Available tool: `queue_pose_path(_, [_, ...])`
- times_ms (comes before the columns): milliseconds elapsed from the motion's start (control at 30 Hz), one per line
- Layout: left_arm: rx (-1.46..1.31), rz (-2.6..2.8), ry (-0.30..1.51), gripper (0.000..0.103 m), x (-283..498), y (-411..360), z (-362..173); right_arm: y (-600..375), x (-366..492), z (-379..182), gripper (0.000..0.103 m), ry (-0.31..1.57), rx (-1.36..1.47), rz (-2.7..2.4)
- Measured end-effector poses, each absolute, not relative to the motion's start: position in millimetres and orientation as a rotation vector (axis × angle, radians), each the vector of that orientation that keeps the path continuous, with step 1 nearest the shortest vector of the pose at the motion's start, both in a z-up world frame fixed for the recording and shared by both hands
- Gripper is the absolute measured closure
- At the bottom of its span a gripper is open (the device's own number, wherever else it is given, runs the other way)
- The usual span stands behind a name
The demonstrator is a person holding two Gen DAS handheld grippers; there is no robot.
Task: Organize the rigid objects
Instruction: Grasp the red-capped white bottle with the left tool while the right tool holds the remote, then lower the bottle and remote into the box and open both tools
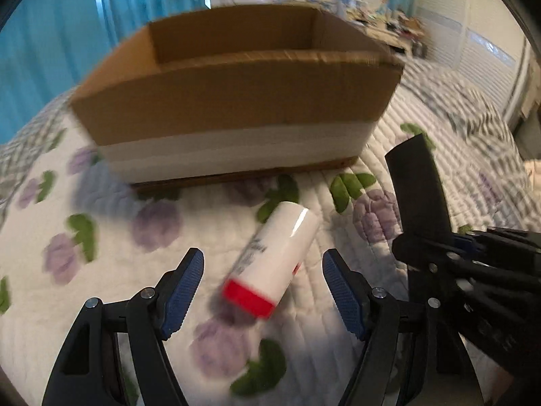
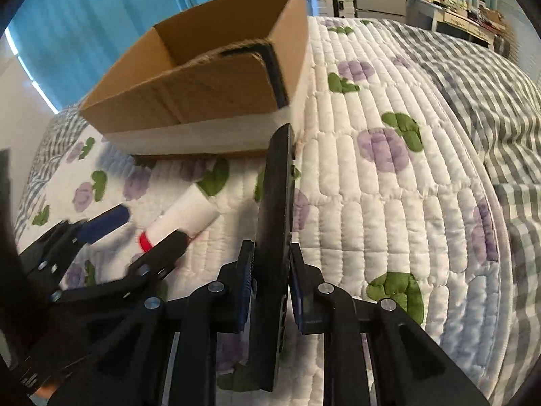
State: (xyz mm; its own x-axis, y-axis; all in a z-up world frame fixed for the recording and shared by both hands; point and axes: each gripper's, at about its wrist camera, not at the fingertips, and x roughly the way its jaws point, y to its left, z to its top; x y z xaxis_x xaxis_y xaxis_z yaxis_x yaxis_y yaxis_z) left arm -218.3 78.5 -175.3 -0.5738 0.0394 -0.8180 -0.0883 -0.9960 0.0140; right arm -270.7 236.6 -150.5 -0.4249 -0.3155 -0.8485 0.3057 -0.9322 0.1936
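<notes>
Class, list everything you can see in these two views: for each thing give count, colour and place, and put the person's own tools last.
Cardboard box: one, brown with a white band, open-topped, on the quilt at the back.
Tube: one, white with a red end, lying on the quilt in front of the box, between the left jaws, not gripped.
Flat slab: one, black, clamped upright.
Quilt: one, white with purple flowers and green leaves, beneath everything.
Curtains: blue, behind the box.
Left gripper: one, black with blue pads, open.
Right gripper: one, black, shut on the slab.
</notes>
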Motion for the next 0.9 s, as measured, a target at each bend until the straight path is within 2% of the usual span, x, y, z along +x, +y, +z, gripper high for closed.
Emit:
queue_pose_path(133, [-1.456,2.673,0.06,0.03,-230,78,-194,232,-275,-157,0.085,-0.011,1.431,-2.374])
queue_pose_path(167, [-1.444,2.677,0.069,0.046,-228,78,-194,231,-275,-157,0.085,-0.009,1.431,-2.374])
queue_pose_path(233, [-1.444,2.68,0.073,0.062,-225,77,-191,230,-276,-158,0.085,-0.002,1.432,-2.373])
queue_pose_path(267, [-1.449,2.676,0.06,0.064,-223,75,-188,229,-275,-158,0.085,0.003,1.43,-2.374])
queue_pose_path(600, [-1.303,2.719,-0.053,0.067,-162,62,-126,217,-246,-113,0.085,0.073,1.333,-2.399])
queue_pose_path(900, [-1.073,2.872,-0.087,0.067,-155,27,-27,187,-241,-13,0.084,0.192,1.127,-2.426])
